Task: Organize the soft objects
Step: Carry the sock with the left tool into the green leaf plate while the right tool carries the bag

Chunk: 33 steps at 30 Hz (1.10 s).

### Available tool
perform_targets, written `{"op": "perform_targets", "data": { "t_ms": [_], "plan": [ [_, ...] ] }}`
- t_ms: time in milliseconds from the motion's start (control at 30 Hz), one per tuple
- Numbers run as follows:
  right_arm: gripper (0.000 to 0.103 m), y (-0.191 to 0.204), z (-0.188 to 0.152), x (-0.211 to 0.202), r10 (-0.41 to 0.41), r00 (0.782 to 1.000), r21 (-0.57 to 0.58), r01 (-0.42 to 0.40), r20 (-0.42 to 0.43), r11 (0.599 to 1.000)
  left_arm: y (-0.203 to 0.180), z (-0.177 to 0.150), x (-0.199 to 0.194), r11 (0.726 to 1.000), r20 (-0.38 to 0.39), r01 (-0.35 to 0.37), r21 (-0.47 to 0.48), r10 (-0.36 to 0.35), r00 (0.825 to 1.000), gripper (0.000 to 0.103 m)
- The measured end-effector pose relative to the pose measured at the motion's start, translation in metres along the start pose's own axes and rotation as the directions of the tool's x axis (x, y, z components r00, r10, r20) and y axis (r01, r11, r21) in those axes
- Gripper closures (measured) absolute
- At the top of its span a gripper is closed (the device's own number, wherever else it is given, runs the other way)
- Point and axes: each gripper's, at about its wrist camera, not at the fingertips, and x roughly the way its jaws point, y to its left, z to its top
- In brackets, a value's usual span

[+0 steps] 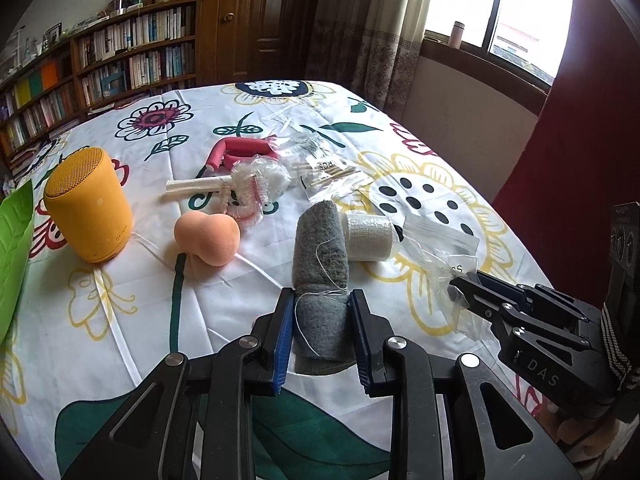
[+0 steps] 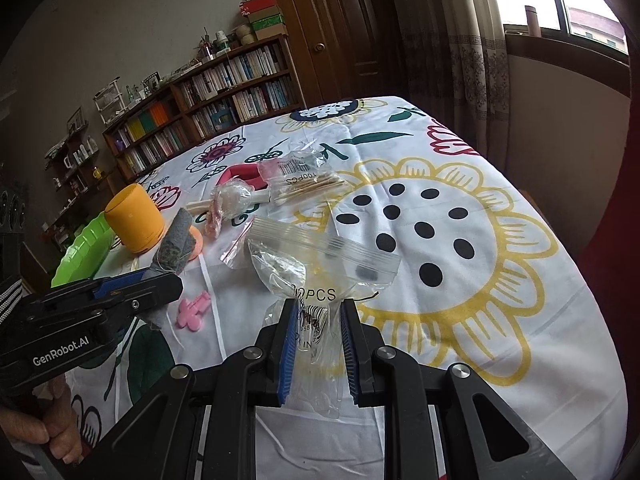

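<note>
A grey felt roll [image 1: 320,248] lies along the floral tablecloth, and my left gripper [image 1: 321,296] is shut on its near end. In the right wrist view the grey felt roll [image 2: 174,246] tilts upward out of the left gripper [image 2: 160,280]. A clear zip bag [image 2: 320,256] stands bunched between the blue pads of my right gripper [image 2: 320,306], which is shut on its lower part, mouth facing away. From the left wrist view the right gripper [image 1: 460,286] pinches the clear zip bag [image 1: 436,252] just right of the roll. A white bandage roll [image 1: 368,236] rests beside the felt.
A yellow speaker [image 1: 90,208], a peach sponge [image 1: 208,236], pink foam curlers [image 1: 240,152], a shower cap [image 1: 256,188] and a bag of cotton swabs [image 1: 328,168] lie farther back. A green tray [image 2: 84,248] sits at the left edge. A pink flower piece [image 2: 194,312] lies near the left gripper.
</note>
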Motion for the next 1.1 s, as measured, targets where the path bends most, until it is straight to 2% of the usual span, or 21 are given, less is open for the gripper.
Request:
{"op": "perform_targets", "data": {
  "t_ms": [233,400,733,1100],
  "plan": [
    [0.080,0.003,0.002,0.000,0.008,1.000,0.009,-0.008,0.004,1.000,0.015,0.007,-0.007,0.999,0.030,-0.017,-0.034,0.019,0.999,0.075],
    [0.080,0.009,0.011,-0.002,0.024,0.999,0.010,-0.024,0.025,1.000,0.028,0.012,-0.020,0.998,0.082,-0.044,-0.052,0.048,0.995,0.075],
    [0.080,0.050,0.048,0.009,0.110,0.992,-0.030,-0.108,0.069,0.994,0.073,0.020,-0.047,0.987,0.158,-0.080,-0.140,0.102,0.982,0.075],
    [0.080,0.095,0.101,0.045,0.209,0.976,-0.050,-0.206,0.064,0.977,0.095,0.005,-0.063,0.983,0.167,-0.059,-0.176,0.089,0.982,0.075]
  ]
}}
